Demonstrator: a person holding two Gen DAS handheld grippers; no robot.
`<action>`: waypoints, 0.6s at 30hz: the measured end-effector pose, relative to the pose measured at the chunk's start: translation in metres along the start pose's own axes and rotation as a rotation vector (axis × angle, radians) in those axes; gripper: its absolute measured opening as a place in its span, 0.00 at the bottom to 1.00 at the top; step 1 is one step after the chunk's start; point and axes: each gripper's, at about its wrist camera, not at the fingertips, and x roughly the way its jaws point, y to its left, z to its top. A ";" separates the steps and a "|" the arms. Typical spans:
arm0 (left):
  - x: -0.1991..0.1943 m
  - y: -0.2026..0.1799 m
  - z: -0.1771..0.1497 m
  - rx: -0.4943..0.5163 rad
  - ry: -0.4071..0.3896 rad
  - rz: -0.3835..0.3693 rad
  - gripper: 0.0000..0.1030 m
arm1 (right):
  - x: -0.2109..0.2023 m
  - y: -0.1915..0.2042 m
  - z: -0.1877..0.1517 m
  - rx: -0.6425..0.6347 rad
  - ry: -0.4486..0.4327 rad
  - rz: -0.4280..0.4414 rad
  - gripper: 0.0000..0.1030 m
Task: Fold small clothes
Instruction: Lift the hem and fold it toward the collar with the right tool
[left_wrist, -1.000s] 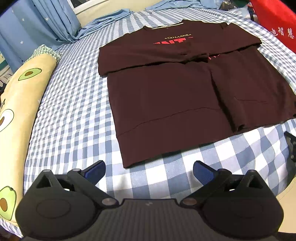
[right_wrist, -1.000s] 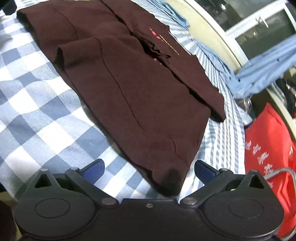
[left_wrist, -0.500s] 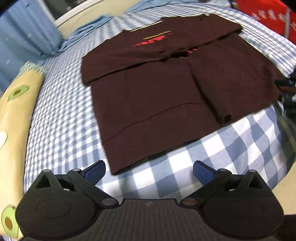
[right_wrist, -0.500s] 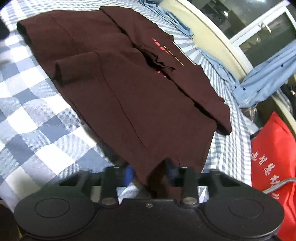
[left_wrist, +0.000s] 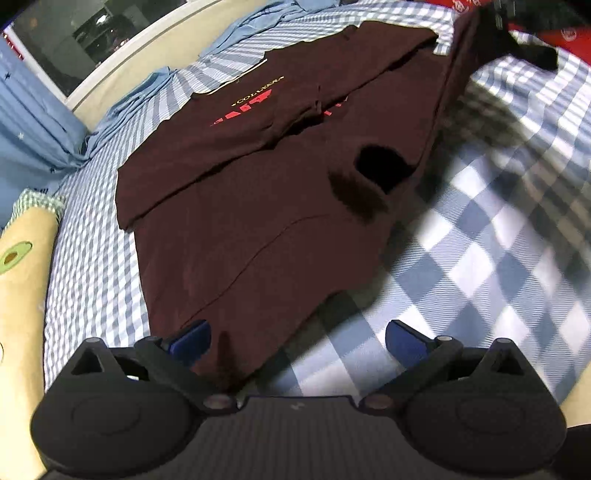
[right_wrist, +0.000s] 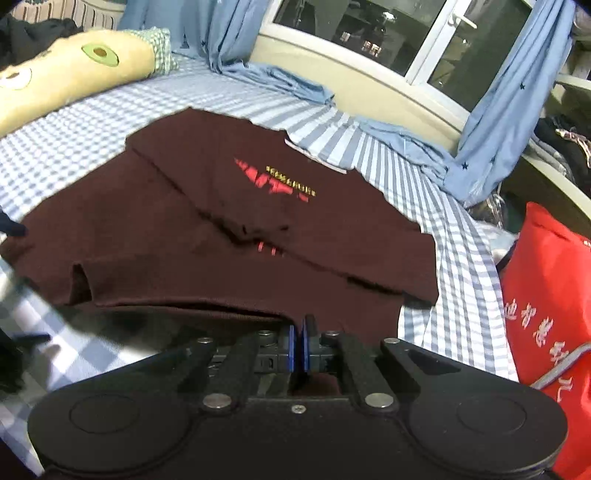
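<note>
Left wrist view, nearest: my left gripper (left_wrist: 295, 341) stood wide open with nothing between its blue pads (left_wrist: 192, 338); the left pad sat just over the near hem corner of the sweatshirt (left_wrist: 240, 206).
Right wrist view, nearest: my right gripper (right_wrist: 298, 349) was pinched fully together on the sweatshirt's (right_wrist: 229, 229) hem, the cloth caught between the blue pads.
Garment position: it lay spread on the blue-and-white checked bedsheet (left_wrist: 480, 258), collar pointing away from me.
Garment look: dark maroon, long-sleeved, a seam line above the hem band, both sleeves folded across the chest and partly hiding red and yellow lettering (right_wrist: 280, 179).
Garment right side: that edge was lifted off the sheet, rising toward the top right of the left wrist view.
Farther off: I saw an avocado-print pillow (right_wrist: 70, 74), blue curtains (right_wrist: 491, 122) and a red bag (right_wrist: 550, 295) beside the bed.
</note>
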 end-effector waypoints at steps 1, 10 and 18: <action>0.006 0.001 0.002 0.006 0.010 0.031 0.99 | -0.002 -0.001 0.004 -0.005 -0.005 0.004 0.03; 0.028 0.059 0.000 -0.047 0.023 0.135 0.93 | -0.002 -0.005 0.008 0.006 0.006 -0.001 0.03; 0.015 0.045 0.002 0.151 -0.064 0.187 0.48 | 0.007 0.011 -0.032 0.053 0.107 0.004 0.04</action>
